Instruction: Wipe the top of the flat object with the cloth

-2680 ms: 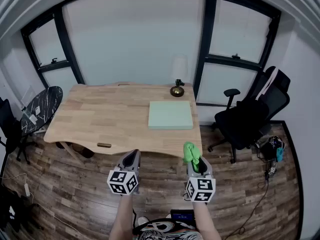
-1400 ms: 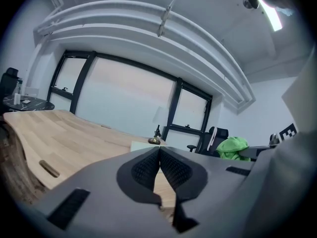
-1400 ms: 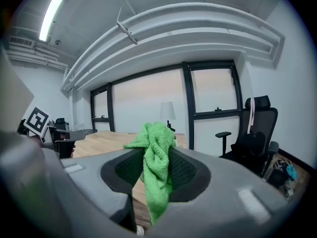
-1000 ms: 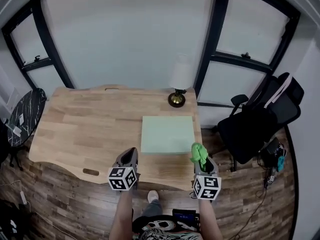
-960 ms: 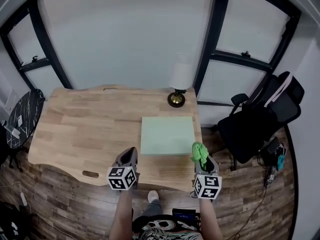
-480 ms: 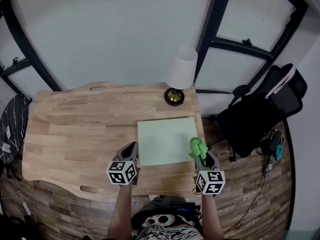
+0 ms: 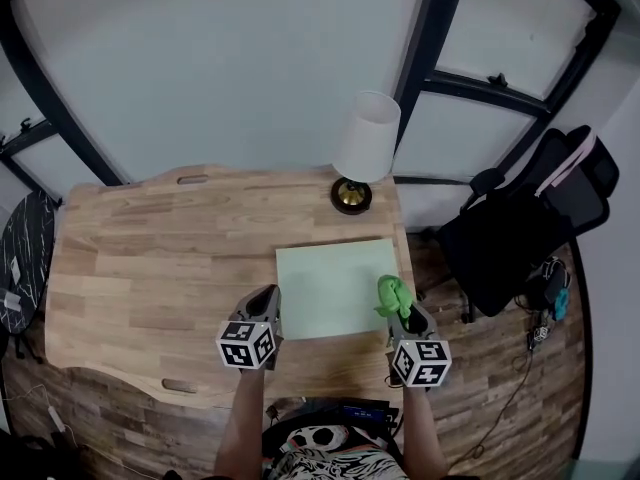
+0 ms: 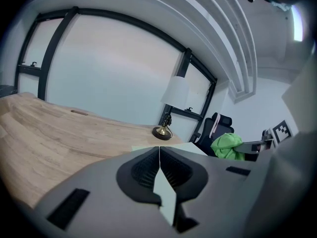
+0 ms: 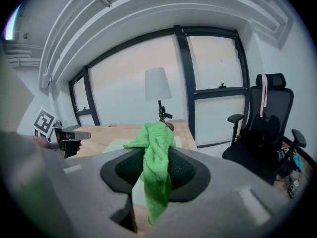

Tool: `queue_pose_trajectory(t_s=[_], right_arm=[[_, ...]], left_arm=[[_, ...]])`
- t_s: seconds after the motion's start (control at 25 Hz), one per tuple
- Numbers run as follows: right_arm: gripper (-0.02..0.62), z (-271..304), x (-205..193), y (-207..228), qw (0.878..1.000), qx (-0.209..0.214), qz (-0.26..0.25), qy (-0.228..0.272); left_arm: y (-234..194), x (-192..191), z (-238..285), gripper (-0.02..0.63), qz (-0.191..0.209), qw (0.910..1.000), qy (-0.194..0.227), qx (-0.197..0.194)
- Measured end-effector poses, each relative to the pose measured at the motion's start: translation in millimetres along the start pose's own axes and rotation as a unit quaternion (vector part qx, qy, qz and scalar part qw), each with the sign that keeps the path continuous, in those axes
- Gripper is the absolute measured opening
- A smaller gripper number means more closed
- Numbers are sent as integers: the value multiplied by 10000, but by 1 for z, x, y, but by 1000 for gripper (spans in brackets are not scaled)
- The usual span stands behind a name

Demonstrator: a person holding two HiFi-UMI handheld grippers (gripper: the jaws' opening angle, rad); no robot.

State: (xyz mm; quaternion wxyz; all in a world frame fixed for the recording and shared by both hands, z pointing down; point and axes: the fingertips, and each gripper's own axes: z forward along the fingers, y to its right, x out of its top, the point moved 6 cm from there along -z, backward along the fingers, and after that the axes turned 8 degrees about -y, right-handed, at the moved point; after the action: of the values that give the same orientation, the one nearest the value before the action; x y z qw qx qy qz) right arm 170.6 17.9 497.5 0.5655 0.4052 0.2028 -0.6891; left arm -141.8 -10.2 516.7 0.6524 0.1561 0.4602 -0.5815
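A pale green flat board (image 7: 338,286) lies on the right part of the wooden desk (image 7: 150,258). My right gripper (image 7: 403,313) hovers over the board's near right corner, shut on a bright green cloth (image 7: 392,294) that bunches up between its jaws and hangs down (image 9: 156,175). My left gripper (image 7: 266,303) hangs just off the board's near left corner, shut and empty, its jaws meeting in a thin line (image 8: 159,162). In the left gripper view the cloth (image 8: 227,146) shows at the right and a strip of the board (image 8: 171,146) shows past the jaws.
A table lamp with a white shade (image 7: 366,136) and a brass base (image 7: 351,196) stands behind the board at the desk's back edge. A black office chair (image 7: 520,228) is to the right of the desk. A dark round side table (image 7: 15,268) is at the far left. Windows line the wall.
I have come closer to the desk: both grippers moved from over the floor at the desk's front edge to over the board's near corners. The cloth stays held.
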Motion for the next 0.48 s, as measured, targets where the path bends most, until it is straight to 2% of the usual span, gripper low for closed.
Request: queue_pose_trajectory(t_s=[0.2, 0.48], right_arm=[[135, 12, 2, -1, 9999, 5, -90, -65], [135, 23, 3, 3, 9996, -76, -153, -228]], left_arm=[[-4, -7, 5, 8, 51, 9999, -110, -36], [-10, -11, 14, 8, -87, 9999, -119, -36]])
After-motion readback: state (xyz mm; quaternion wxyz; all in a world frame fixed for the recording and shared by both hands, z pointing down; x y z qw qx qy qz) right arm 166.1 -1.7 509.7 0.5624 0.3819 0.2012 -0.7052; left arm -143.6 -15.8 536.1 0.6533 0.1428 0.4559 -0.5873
